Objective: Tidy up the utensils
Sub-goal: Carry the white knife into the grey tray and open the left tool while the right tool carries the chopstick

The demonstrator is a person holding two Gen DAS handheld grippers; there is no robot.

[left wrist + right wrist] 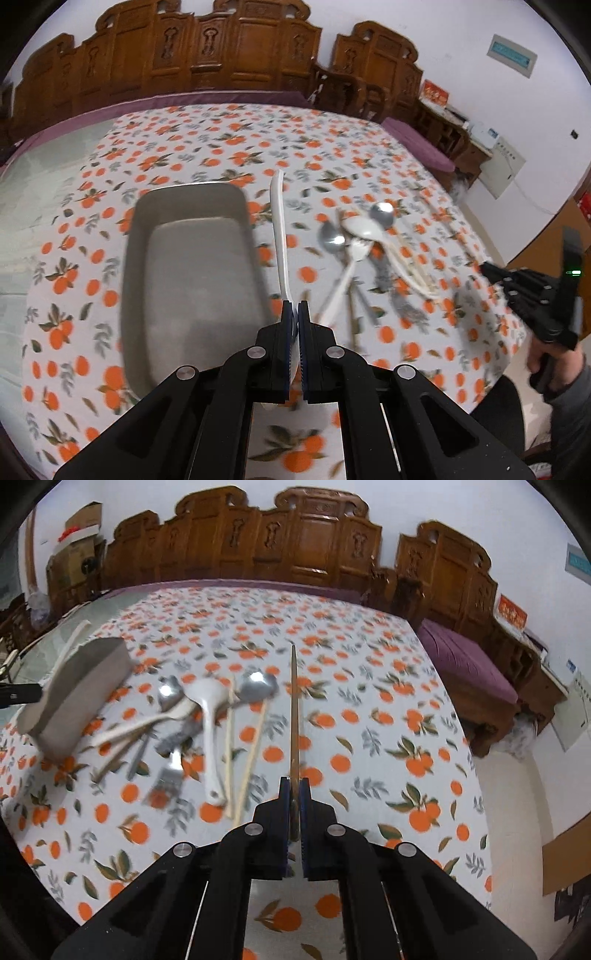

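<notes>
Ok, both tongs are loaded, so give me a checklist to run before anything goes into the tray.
1. Left tongs shut on the white spoon: ok.
2. Right tongs shut on the wooden chopstick: ok.
3. Grey tray empty, room for utensils: ok.
4. White spoon over the tray opening: not ok, it stands beside the tray's right rim.
5. Utensil pile left undisturbed by the lift: cannot tell, the view is blurred.
6. Chopstick held straight along the fingers: ok.
</notes>
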